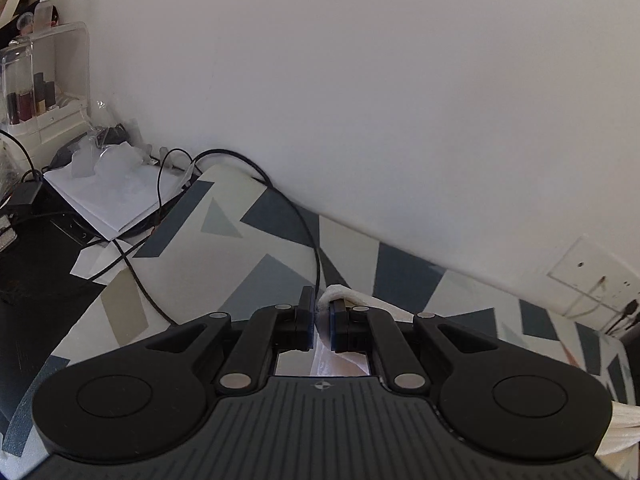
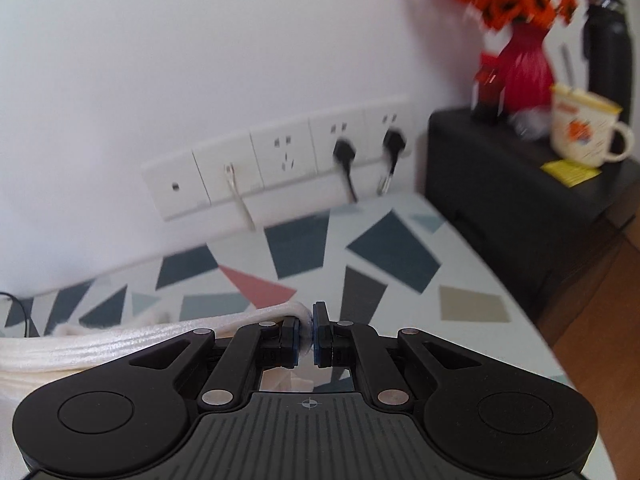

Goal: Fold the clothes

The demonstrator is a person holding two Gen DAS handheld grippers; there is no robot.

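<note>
white ribbed garment [image 2: 100, 344] stretches between the two tools above a table [image 2: 384, 256] covered in a triangle-patterned cloth. left gripper [image 1: 320, 322] is clamped on one bunched edge of it, the fabric running off to the right beneath the tool. right gripper [image 2: 306, 334] is clamped on the other edge, the fabric trailing away to the left. wall sockets [image 2: 280, 160] sit just behind the table.
</note>
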